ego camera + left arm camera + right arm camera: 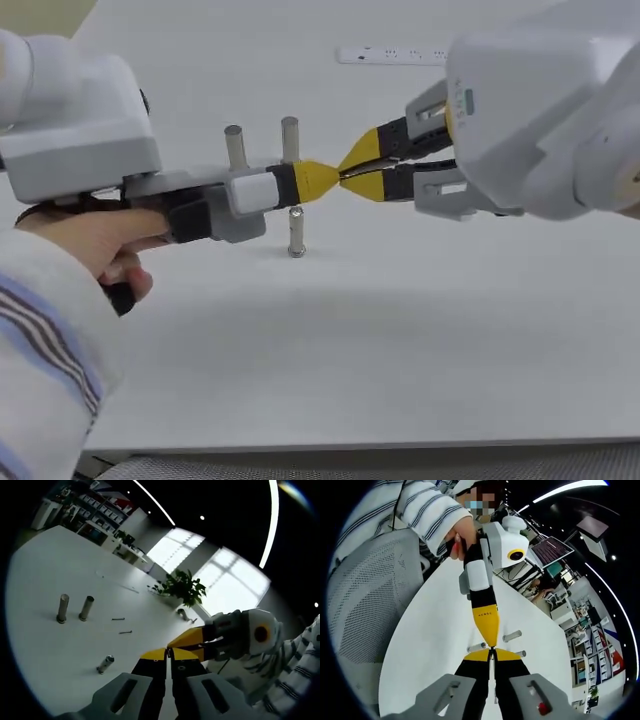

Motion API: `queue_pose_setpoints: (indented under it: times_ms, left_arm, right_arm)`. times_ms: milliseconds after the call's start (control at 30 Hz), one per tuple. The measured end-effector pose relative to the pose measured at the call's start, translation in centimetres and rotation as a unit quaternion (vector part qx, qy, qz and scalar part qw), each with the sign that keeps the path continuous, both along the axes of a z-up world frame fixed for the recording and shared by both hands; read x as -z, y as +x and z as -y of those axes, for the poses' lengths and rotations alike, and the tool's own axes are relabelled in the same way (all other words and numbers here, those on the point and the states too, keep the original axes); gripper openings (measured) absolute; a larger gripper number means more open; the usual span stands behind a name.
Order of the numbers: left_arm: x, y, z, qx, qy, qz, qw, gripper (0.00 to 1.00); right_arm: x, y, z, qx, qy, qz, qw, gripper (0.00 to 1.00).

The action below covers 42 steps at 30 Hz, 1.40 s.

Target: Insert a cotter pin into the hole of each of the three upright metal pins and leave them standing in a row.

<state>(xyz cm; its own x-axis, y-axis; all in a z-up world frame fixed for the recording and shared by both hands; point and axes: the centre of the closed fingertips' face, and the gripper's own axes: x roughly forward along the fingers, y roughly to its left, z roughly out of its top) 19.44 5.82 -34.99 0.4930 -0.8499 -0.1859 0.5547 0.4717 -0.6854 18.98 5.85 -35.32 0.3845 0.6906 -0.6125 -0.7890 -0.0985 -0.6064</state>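
Head view: three grey metal pins (235, 145) (289, 138) (296, 232) stand upright on the white counter (400, 330). Left gripper (325, 181) and right gripper (358, 180), both clenched, meet tip to tip.

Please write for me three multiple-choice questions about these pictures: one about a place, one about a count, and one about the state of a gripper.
1. In the head view, where do the left gripper and the right gripper meet tip to tip?
A) just above the nearest metal pin in the picture
B) left of all the pins
C) at the picture's bottom edge

2. How many metal pins stand on the table?
A) one
B) three
C) five

3. How are the left gripper's jaws?
A) wide open
B) shut
C) bent apart

Answers:
1 A: the yellow tips touch over the near pin.
2 B: two rear pins plus the near one.
3 B: the left gripper view shows them pressed together.
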Motion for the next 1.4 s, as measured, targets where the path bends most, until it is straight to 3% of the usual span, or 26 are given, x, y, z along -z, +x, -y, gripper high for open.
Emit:
queue_pose_setpoints:
  times_ms: [200,333,467,500,533,633,733,833,867,1000,1167,1233,1300,1400]
  left_arm:
    - [-0.6,-0.1,0.4,0.004,-0.016,0.006,0.9998,0.00]
    - [-0.5,-0.1,0.4,0.005,-0.012,0.013,0.9998,0.00]
    - [-0.9,-0.4,0.2,0.015,-0.003,0.033,0.9993,0.00]
    - [-1.0,-0.5,0.2,0.021,-0.001,0.038,0.9991,0.00]
    - [-1.1,-0.7,0.3,0.034,0.015,0.062,0.9974,0.00]
    - [-1.2,-1.1,0.5,0.058,0.051,0.103,0.9918,0.00]
    - [-1.1,-1.4,0.6,0.072,0.074,0.128,0.9864,0.00]
    - [-1.1,-1.6,0.7,0.080,0.085,0.137,0.9836,0.00]
    - [-1.0,-1.7,0.7,0.084,0.089,0.138,0.9829,0.00]
    - [-0.3,-2.4,0.7,0.116,0.126,0.168,0.9708,0.00]
    - [-0.5,-3.2,0.9,0.134,0.129,0.189,0.9642,0.00]
    - [-0.6,-3.5,0.9,0.143,0.134,0.205,0.9590,0.00]
    - [-0.7,-3.4,0.9,0.149,0.135,0.213,0.9561,0.00]
    - [-0.9,-3.5,1.0,0.154,0.130,0.217,0.9552,0.00]
  right_arm:
    - [-0.1,0.3,0.0,0.005,-0.004,0.009,0.9999,0.01]
    - [-0.2,0.3,-0.1,0.004,0.000,0.009,1.0000,0.07]
    - [-0.3,0.5,0.3,0.011,-0.002,0.002,0.9999,0.13]
    - [-0.1,0.5,0.4,0.015,0.000,-0.007,0.9999,0.14]
    - [0.1,0.3,0.6,0.021,0.004,-0.029,0.9993,0.14]
    - [0.5,-0.1,0.8,0.029,0.016,-0.084,0.9959,0.16]
    - [0.8,-0.6,1.0,0.039,0.029,-0.133,0.9900,0.17]
    - [0.7,-0.9,1.2,0.049,0.044,-0.171,0.9831,0.18]
    - [0.6,-0.9,1.2,0.047,0.047,-0.170,0.9832,0.16]
    - [0.7,-1.5,1.4,0.047,0.048,-0.198,0.9780,0.12]
    - [1.1,-2.1,1.3,0.045,0.053,-0.244,0.9673,0.12]
    - [1.1,-3.2,1.0,0.042,0.059,-0.269,0.9604,0.11]
    - [1.0,-3.4,0.8,0.041,0.067,-0.280,0.9567,0.10]
    - [1.0,-3.5,0.6,0.042,0.074,-0.296,0.9514,0.07]
